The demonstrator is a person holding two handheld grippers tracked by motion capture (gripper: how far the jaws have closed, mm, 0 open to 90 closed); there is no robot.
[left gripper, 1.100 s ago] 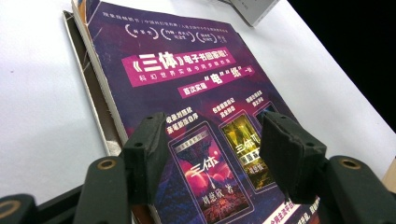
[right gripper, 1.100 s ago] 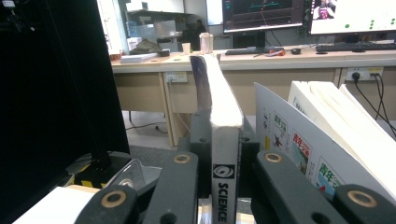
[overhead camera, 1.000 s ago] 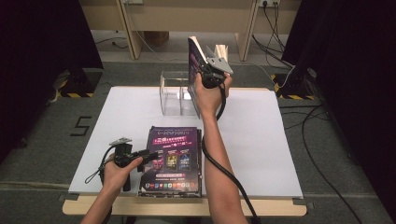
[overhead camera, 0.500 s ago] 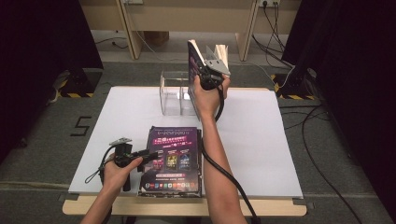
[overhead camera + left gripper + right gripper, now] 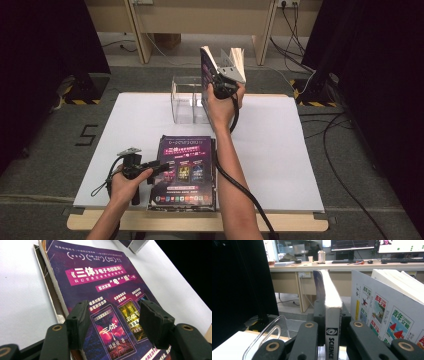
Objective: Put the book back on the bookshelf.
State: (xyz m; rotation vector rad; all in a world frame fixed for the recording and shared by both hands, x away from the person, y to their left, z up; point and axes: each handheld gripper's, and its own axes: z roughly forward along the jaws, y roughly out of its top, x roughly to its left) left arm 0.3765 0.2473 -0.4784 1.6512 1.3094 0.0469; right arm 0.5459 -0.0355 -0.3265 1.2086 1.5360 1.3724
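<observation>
The right gripper (image 5: 223, 79) is held up above the clear acrylic holder (image 5: 189, 99) that stands at the far side of the white table (image 5: 300, 150), and its jaws are clamped tight on the spine of a thick magazine (image 5: 329, 302) with "SCIENCE" printed at the foot of that spine. The magazine stands upright in the grip, its pages fanning a little at the top, above the holder's right end and clear of it. Just beside it in the right gripper view is the back of another magazine (image 5: 384, 312) with small picture covers printed on it. On the near side of the holder, well apart from it, a purple magazine (image 5: 185, 170) lies flat on a small stack at the table's front edge. The left gripper (image 5: 113, 322) hovers low over the purple cover, jaws spread wide with nothing between them.
</observation>
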